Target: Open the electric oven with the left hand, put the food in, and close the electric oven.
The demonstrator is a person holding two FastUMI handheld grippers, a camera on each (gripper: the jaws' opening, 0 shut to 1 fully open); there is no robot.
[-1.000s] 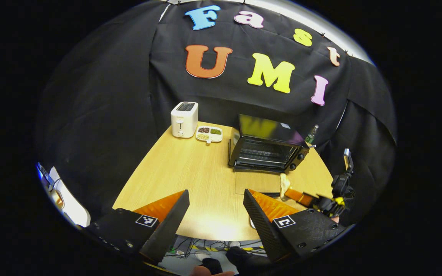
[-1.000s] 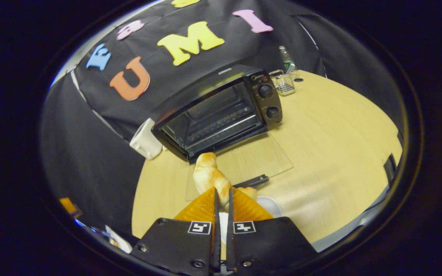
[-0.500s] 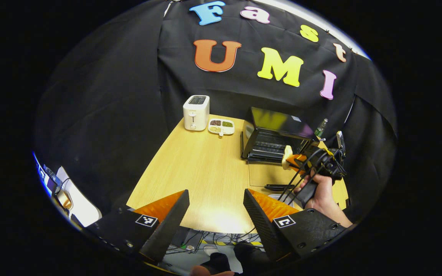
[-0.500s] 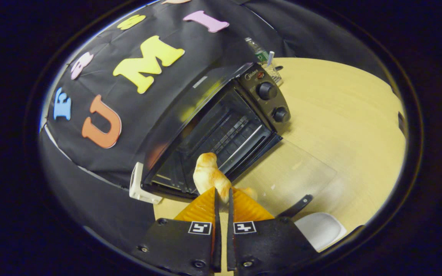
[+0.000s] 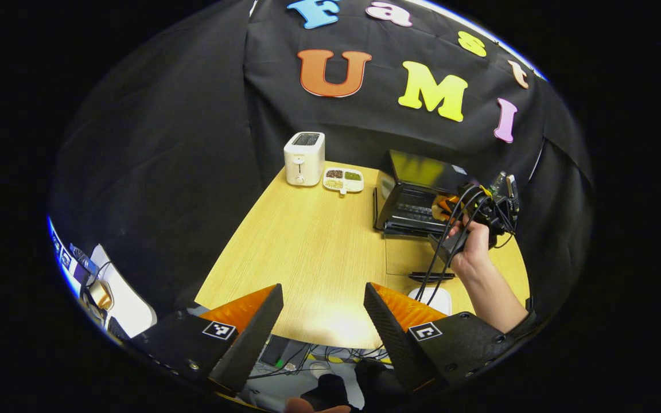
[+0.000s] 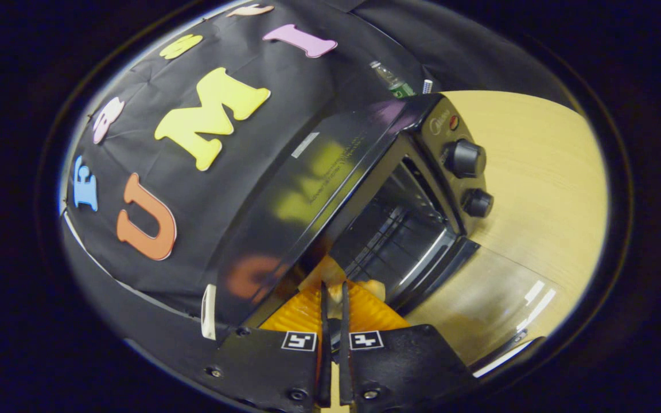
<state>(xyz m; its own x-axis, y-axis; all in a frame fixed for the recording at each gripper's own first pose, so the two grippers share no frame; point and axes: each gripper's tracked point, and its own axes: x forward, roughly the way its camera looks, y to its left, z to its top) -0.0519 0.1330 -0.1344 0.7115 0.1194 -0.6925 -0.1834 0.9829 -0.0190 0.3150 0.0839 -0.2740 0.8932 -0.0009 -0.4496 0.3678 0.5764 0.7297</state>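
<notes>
Behind the oven, a toaster and sectioned dish stand clear

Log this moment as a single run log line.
oven door: open | right gripper: shut on bread at oven mouth | left gripper: open, over table edge

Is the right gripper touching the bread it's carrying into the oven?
Touching. The right gripper view shows the right gripper shut on the bread, both fingers pressing it at the oven mouth.
</notes>
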